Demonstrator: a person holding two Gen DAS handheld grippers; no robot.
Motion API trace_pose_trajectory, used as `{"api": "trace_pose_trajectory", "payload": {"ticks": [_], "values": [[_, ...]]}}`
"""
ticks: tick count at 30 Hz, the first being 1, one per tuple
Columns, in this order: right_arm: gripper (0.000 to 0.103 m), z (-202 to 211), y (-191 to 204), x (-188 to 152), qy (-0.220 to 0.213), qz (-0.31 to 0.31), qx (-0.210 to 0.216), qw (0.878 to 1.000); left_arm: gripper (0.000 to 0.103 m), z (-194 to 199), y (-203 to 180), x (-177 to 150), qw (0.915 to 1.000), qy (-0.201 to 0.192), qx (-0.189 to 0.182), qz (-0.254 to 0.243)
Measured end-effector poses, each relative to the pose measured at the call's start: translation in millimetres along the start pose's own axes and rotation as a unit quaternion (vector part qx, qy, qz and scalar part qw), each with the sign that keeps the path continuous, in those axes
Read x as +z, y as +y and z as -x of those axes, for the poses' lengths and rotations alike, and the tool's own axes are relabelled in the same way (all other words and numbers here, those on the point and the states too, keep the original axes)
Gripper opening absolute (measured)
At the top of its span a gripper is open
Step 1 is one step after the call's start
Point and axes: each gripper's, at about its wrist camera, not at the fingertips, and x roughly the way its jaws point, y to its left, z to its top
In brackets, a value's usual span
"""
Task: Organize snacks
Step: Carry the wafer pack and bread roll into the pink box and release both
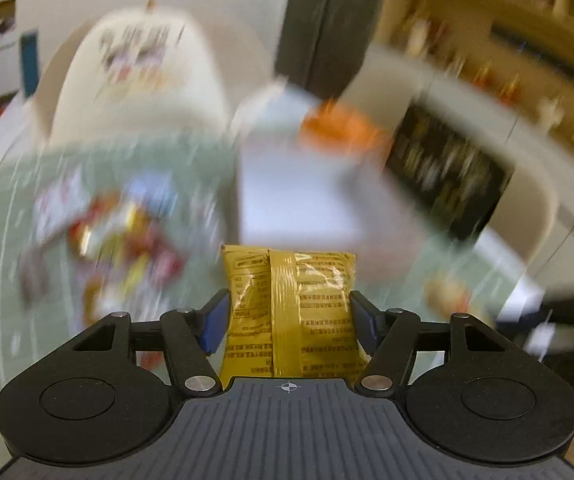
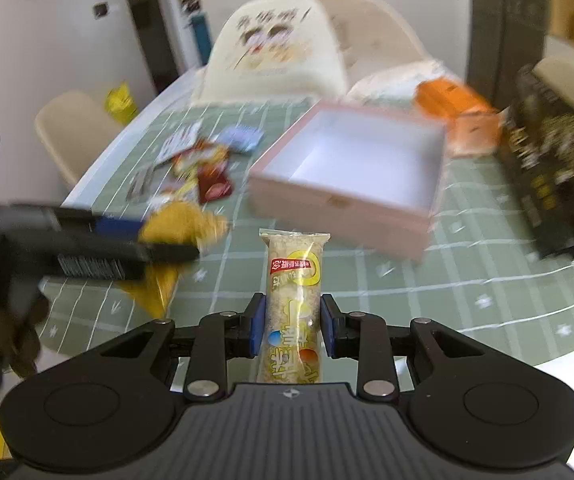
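My left gripper (image 1: 290,312) is shut on a yellow snack packet (image 1: 291,312) and holds it above the green checked tablecloth (image 1: 207,280). It also shows blurred in the right wrist view (image 2: 167,240) with the yellow packet (image 2: 183,224) in it. My right gripper (image 2: 293,330) is shut on a long clear-wrapped rice cracker bar (image 2: 293,304), upright between the blue pads (image 2: 258,330). An open pink box (image 2: 351,176) with a white inside lies ahead on the table; it is blurred in the left wrist view (image 1: 307,200). A pile of loose snack packets (image 2: 199,164) lies left of the box.
A white printed bag (image 2: 271,48) stands at the table's far end. An orange box (image 2: 459,116) and a black printed bag (image 2: 547,168) sit right of the pink box. Beige chairs (image 2: 75,128) stand around the table. Shelves (image 1: 507,40) line the wall.
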Motion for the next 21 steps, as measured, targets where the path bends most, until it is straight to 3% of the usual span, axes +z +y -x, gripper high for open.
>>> {"api": "trace_pose_trajectory", "payload": {"ticks": [4,6,8,9,11,15,21], "values": [[0.028,14.1,-10.7,8.6,-0.023,-0.007,-0.02,1.0,0.069,-16.4,-3.9,61.4,0.9984,-0.056,-0.008,0.001],[0.028,16.3,-15.0,10.9,-0.028,-0.012,-0.026,0.999,0.069,-42.2,1.4,84.3,0.9967,-0.07,-0.035,0.021],[0.028,13.8,-20.9,14.6,-0.027,-0.02,-0.031,0.999,0.07,-83.4,15.8,95.6,0.9936,-0.041,-0.081,0.067],[0.028,11.1,-24.1,16.5,-0.024,-0.024,-0.033,0.999,0.067,-104.5,22.4,96.1,0.9922,-0.022,-0.086,0.087],[0.028,3.4,-31.3,24.6,-0.014,-0.037,-0.04,0.998,0.066,-121.3,27.6,90.4,0.9936,-0.025,-0.063,0.09],[0.028,1.9,-42.9,45.3,-0.025,-0.049,-0.054,0.997,0.067,-103.3,44.2,79.0,0.9893,-0.056,-0.074,0.112],[0.031,-35.0,-63.5,113.7,-0.044,-0.057,-0.042,0.996,0.067,-100.5,84.7,77.5,0.9959,0.007,0.013,0.09]]}}
